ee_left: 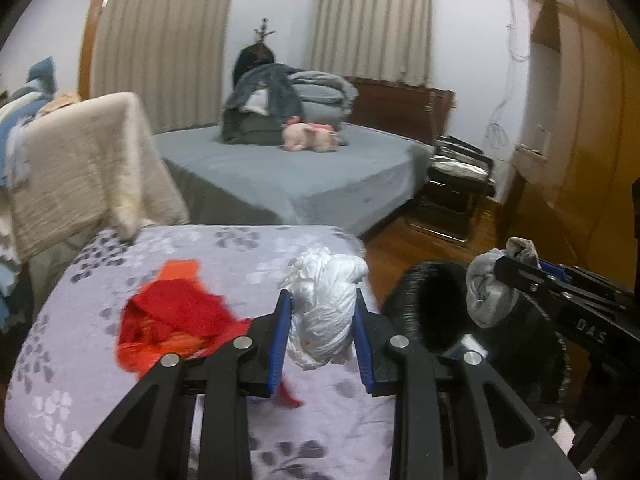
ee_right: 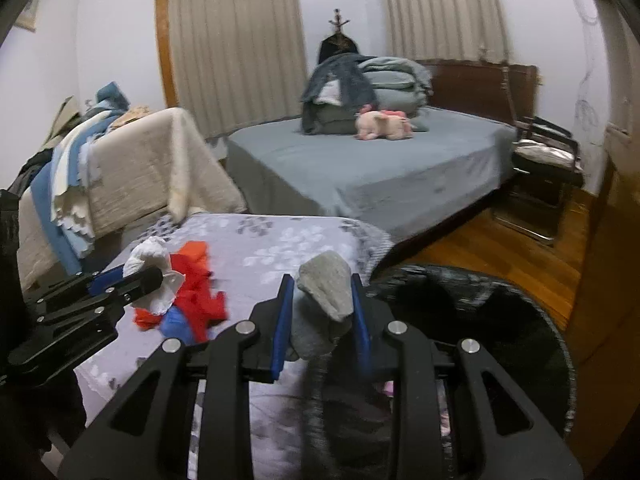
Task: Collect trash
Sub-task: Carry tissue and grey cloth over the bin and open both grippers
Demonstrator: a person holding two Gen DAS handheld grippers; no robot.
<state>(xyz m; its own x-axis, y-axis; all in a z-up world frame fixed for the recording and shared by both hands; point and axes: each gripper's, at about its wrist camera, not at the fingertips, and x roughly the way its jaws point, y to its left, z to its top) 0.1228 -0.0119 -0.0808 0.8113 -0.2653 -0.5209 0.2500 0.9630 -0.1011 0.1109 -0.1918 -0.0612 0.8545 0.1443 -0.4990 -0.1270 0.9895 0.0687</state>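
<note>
Floral-patterned cover (ee_left: 240,248) spread over the near surface, red scrap (ee_left: 176,316) lying on it toward nine o'clock. At twelve o'clock, grey bed (ee_left: 320,172) bearing folded bedding (ee_left: 316,96) and a pink plush (ee_left: 312,138). Wooden floor (ee_right: 516,256) at three o'clock.

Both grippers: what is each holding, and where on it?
Left gripper pinches the white crumpled bag across its middle. Right gripper pinches the grey wad at its lower half.
</note>
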